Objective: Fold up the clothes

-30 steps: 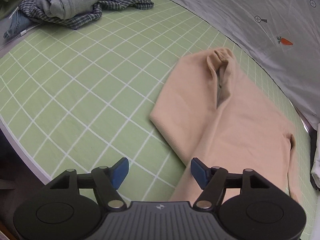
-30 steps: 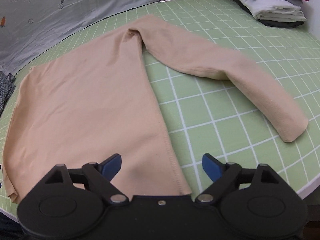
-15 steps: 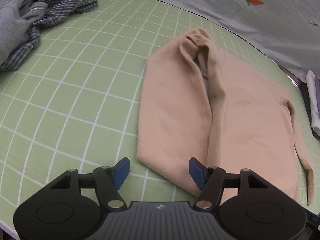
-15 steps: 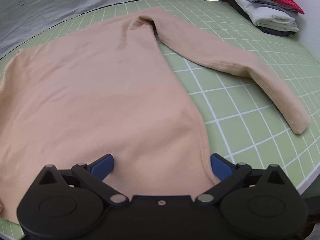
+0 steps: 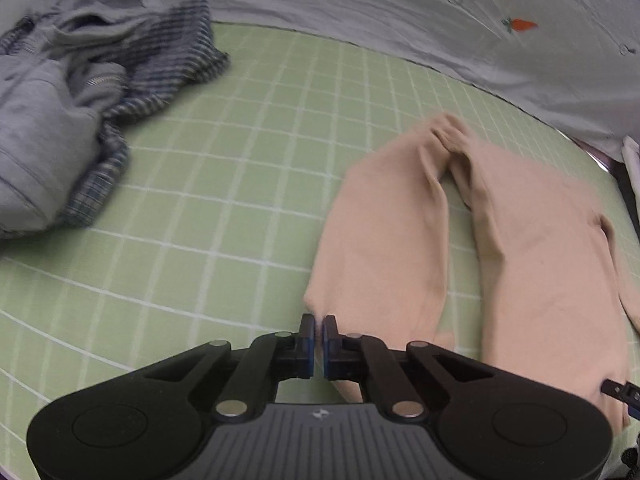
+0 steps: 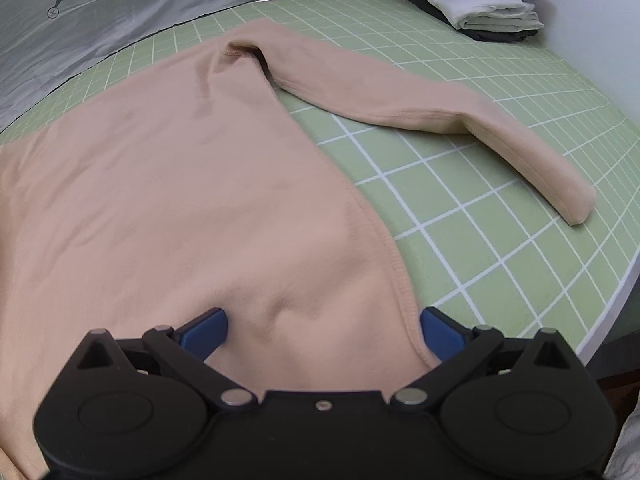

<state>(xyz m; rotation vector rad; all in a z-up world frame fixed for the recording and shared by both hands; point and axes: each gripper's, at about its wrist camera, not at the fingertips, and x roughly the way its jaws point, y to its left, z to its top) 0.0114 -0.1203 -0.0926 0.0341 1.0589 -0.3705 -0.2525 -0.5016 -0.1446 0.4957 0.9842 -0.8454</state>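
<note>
A peach long-sleeved top lies flat on a green grid mat. In the left wrist view its one sleeve runs toward me, and my left gripper is shut, its pads pinching the near edge of that sleeve's end. In the right wrist view the other sleeve stretches out to the right. My right gripper stands wide open over the top's hem corner. A small wrinkle of fabric rises between its blue pads, which do not press on it.
A heap of grey and checked clothes lies at the mat's far left. A folded stack sits at the far right corner. A grey carrot-print sheet borders the back. The mat's near-right edge is close to my right gripper.
My left gripper slid along the mat to the sleeve's end and closed on its edge. My right gripper opened wider and settled over the hem corner, where a wrinkle has formed.
</note>
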